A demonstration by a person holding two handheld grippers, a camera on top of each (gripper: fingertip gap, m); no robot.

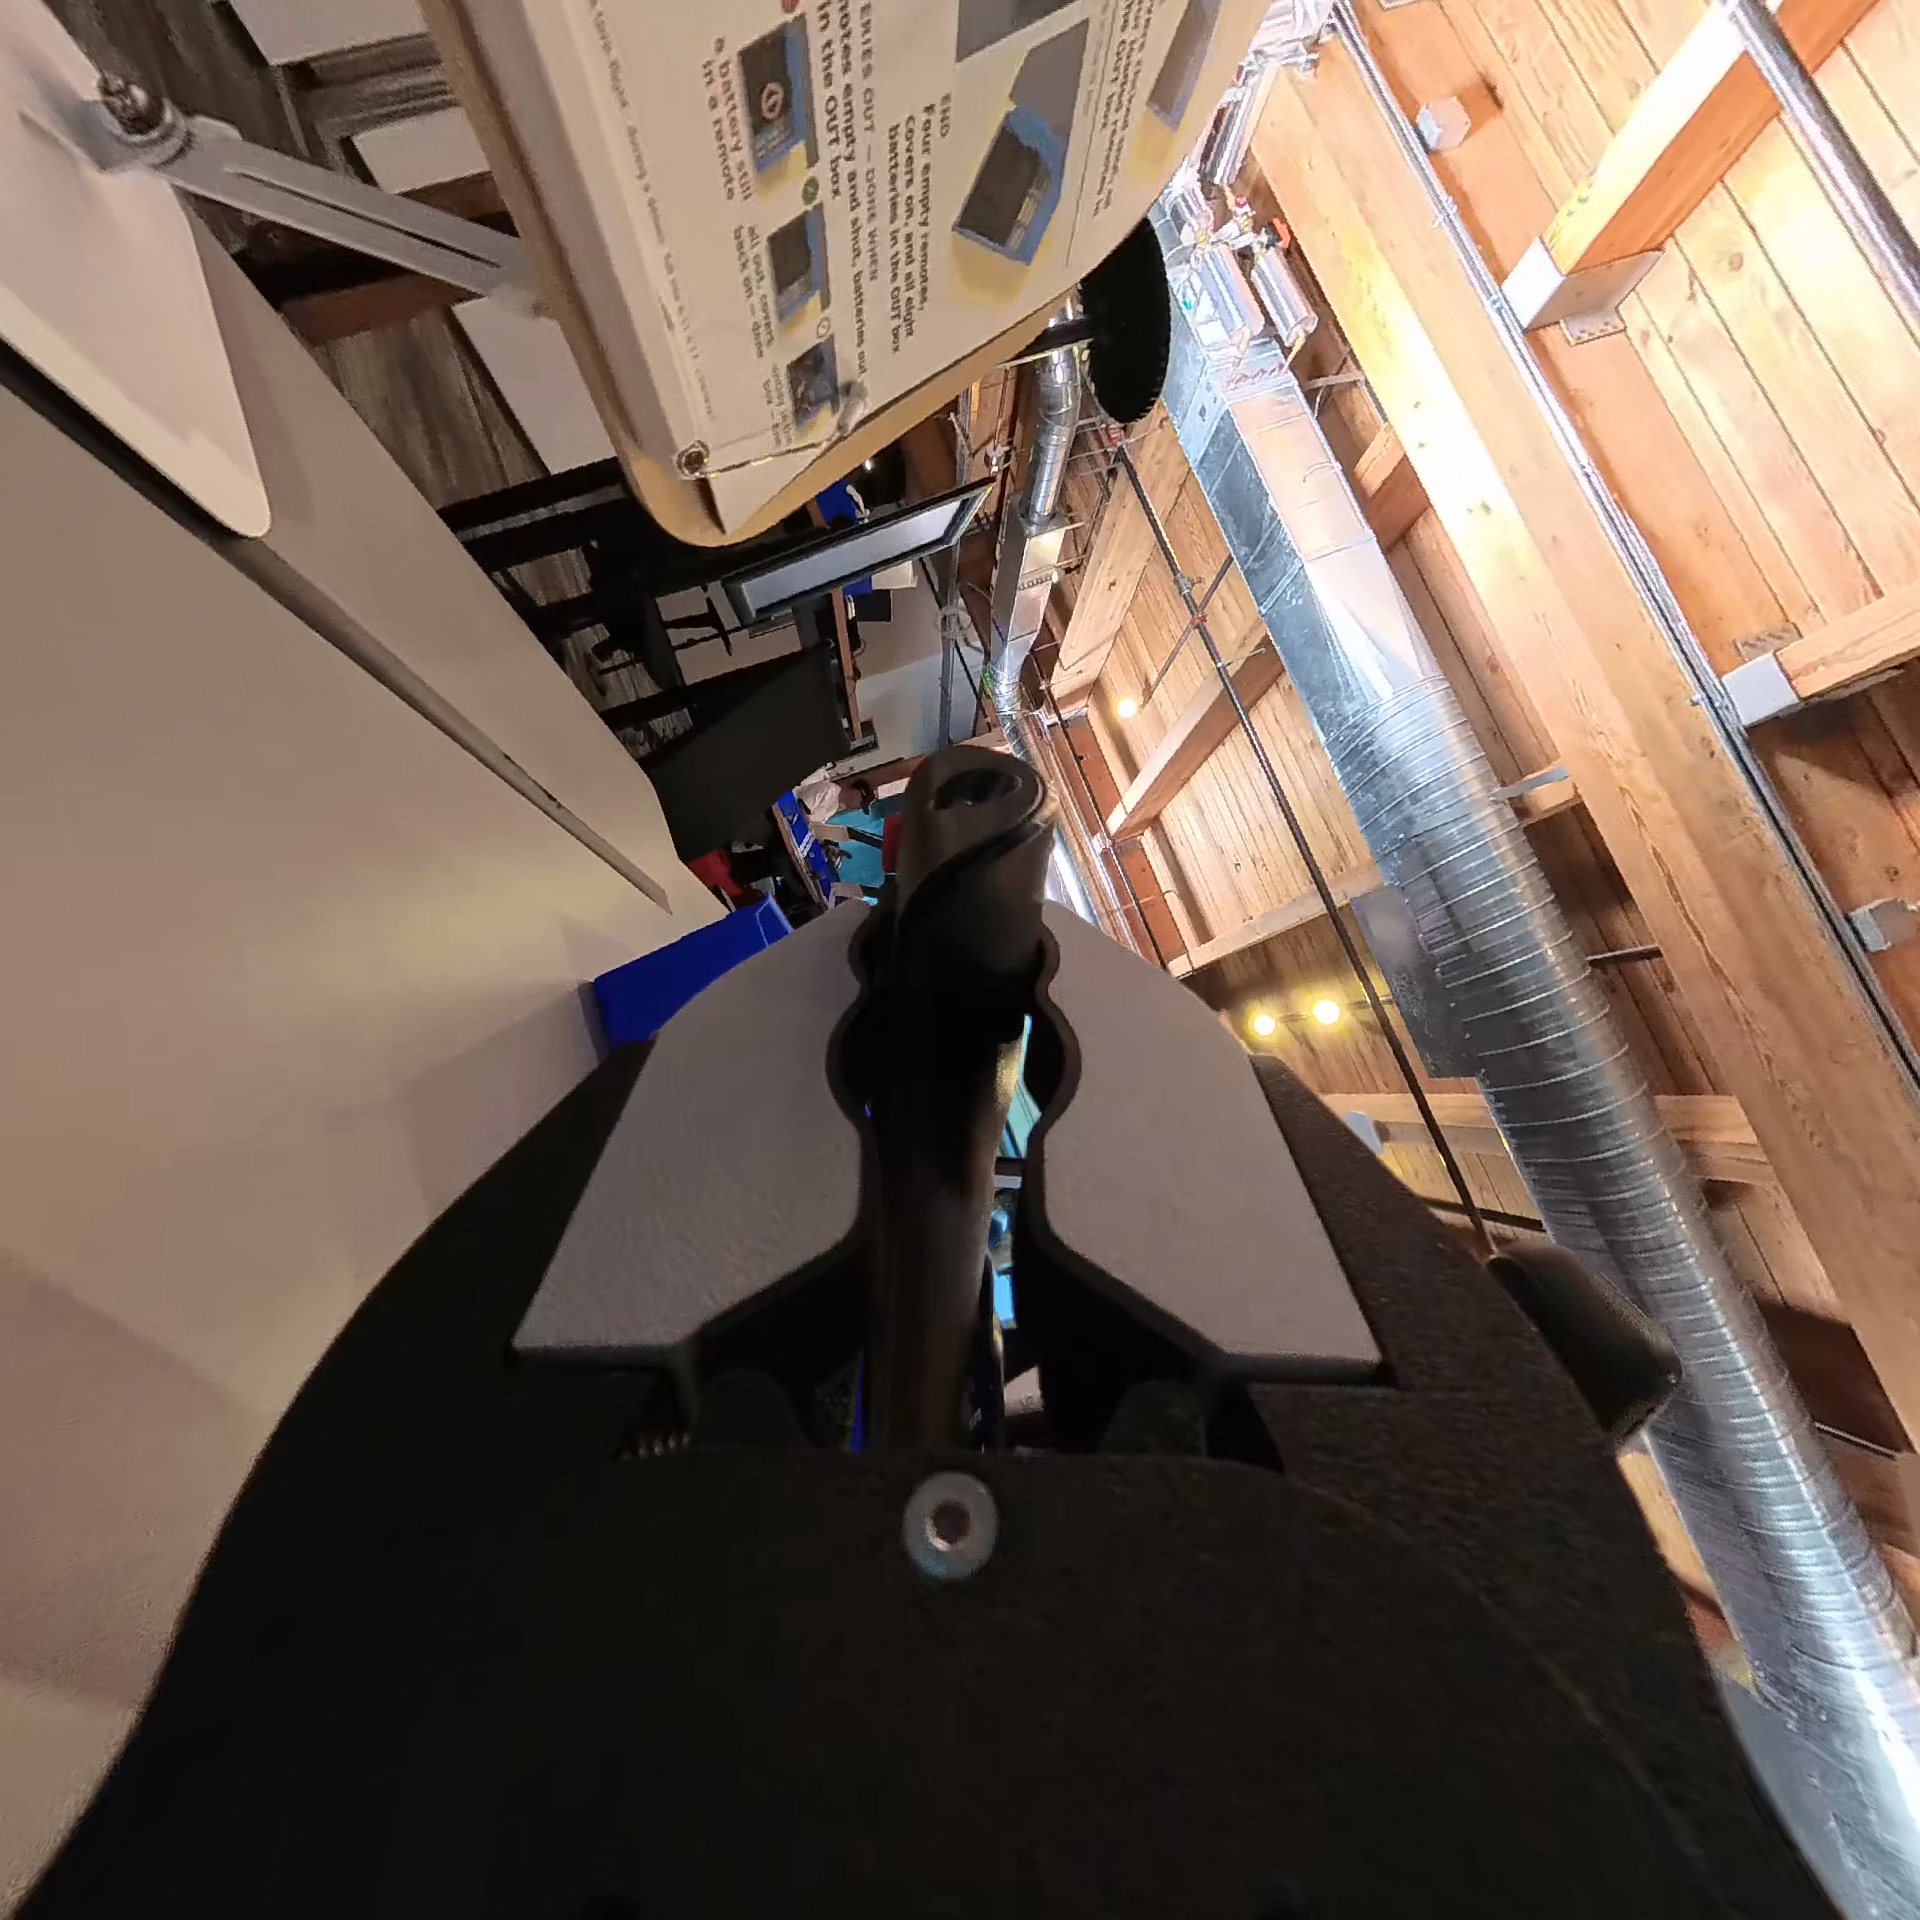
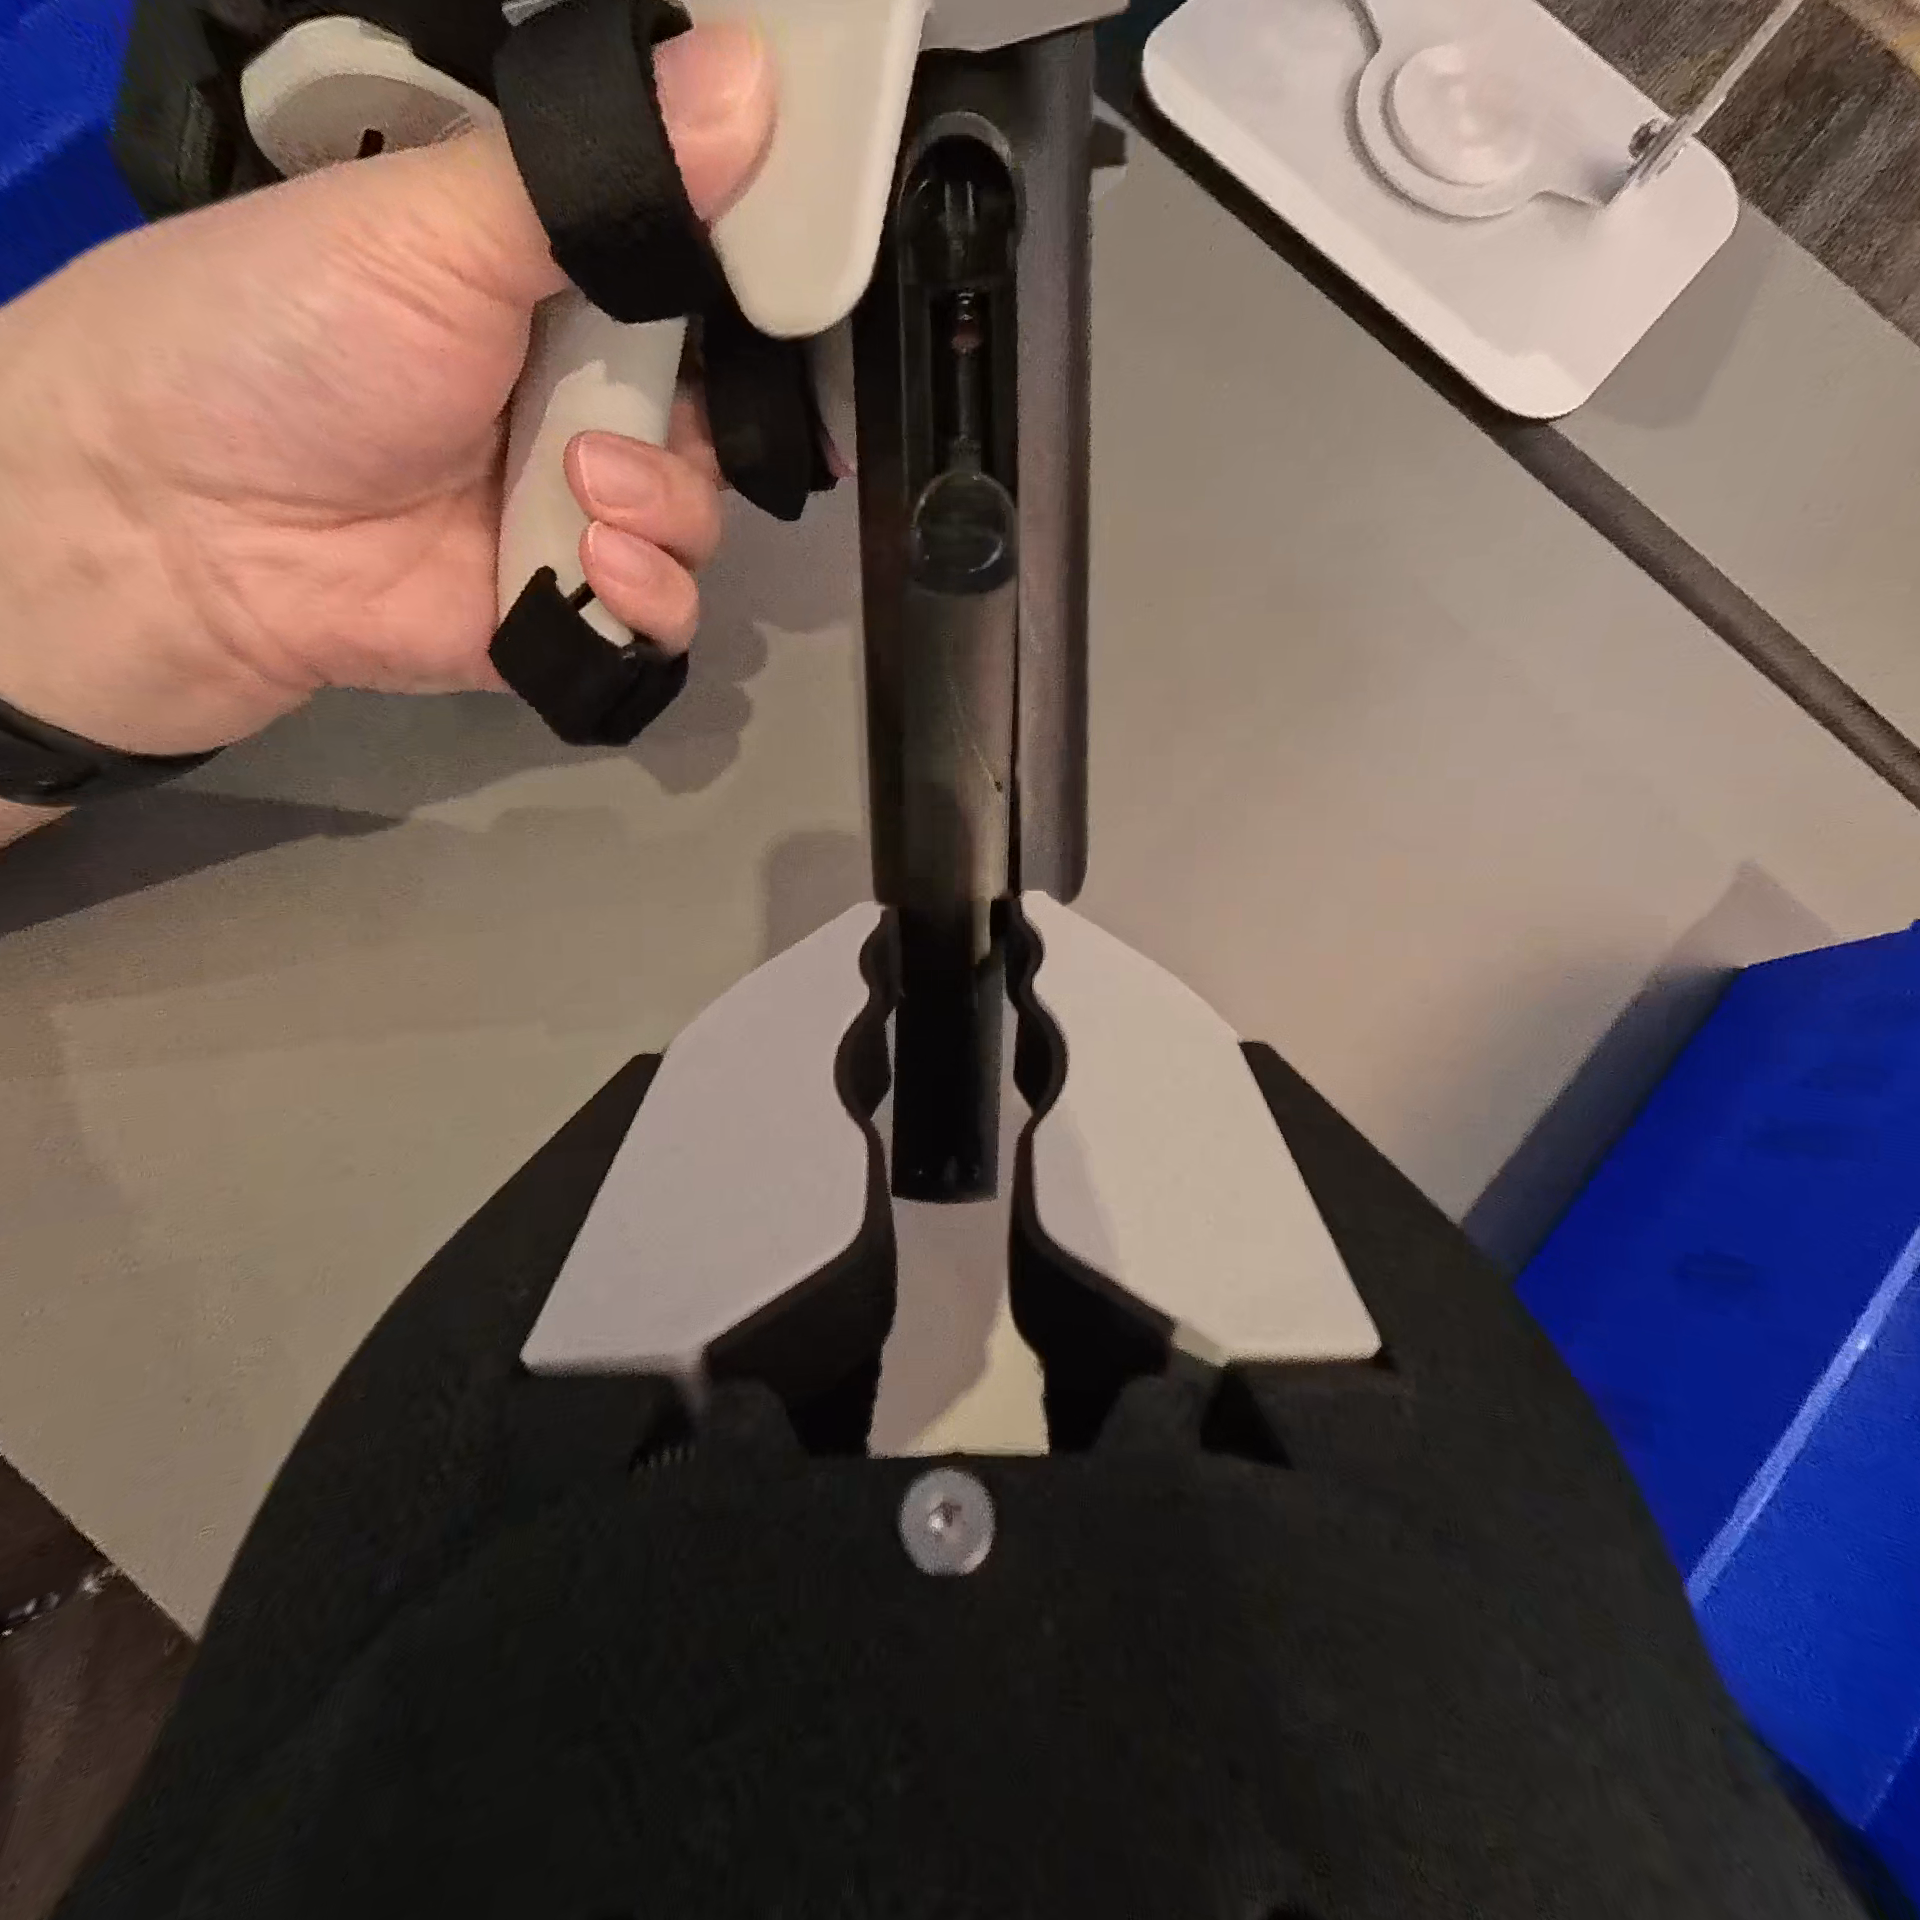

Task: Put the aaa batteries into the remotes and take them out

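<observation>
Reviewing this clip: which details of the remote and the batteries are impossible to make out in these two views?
- Right wrist view: the remote has its battery bay open, but whether a cell sits inside is too dark to tell.
- Right wrist view: the remote's near end is hidden between the right tongs.
- Left wrist view: the left tongs cover most of the remote; no battery shows.

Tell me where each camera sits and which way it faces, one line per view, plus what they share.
Left wrist view: on the left gripper, rolled sideways, looking past the remote at wooden ceiling and duct.
Right wrist view: on the right gripper, looking down at the table; the person's hand shows.
Shared: the remote, clamped by both, and the table.
</observation>
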